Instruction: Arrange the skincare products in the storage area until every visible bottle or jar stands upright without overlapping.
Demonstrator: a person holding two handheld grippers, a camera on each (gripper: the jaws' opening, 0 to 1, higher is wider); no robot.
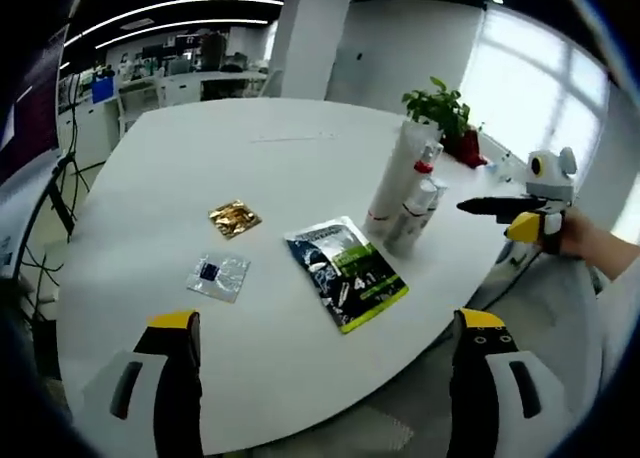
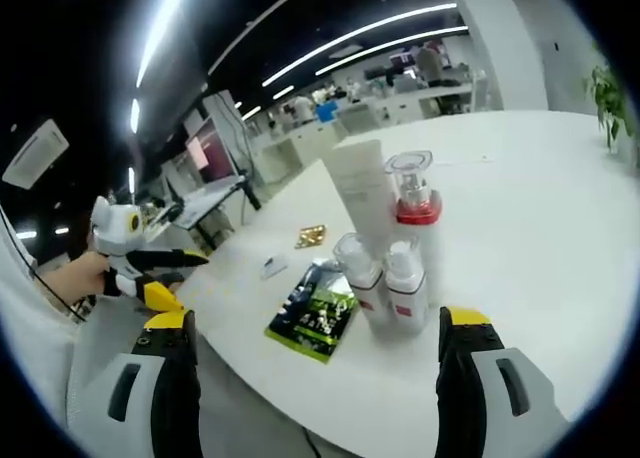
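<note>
Several skincare bottles stand upright in a tight cluster on the white table: a tall white tube, a red-collared pump bottle, and two short white bottles. Flat on the table lie a dark green sachet, a gold sachet and a silver sachet. My left gripper is open over the near table edge. My right gripper is open, close in front of the bottles.
A potted plant stands behind the bottles near the table's far edge. The other gripper, held in a hand, enters each view. Desks and office clutter lie beyond the table.
</note>
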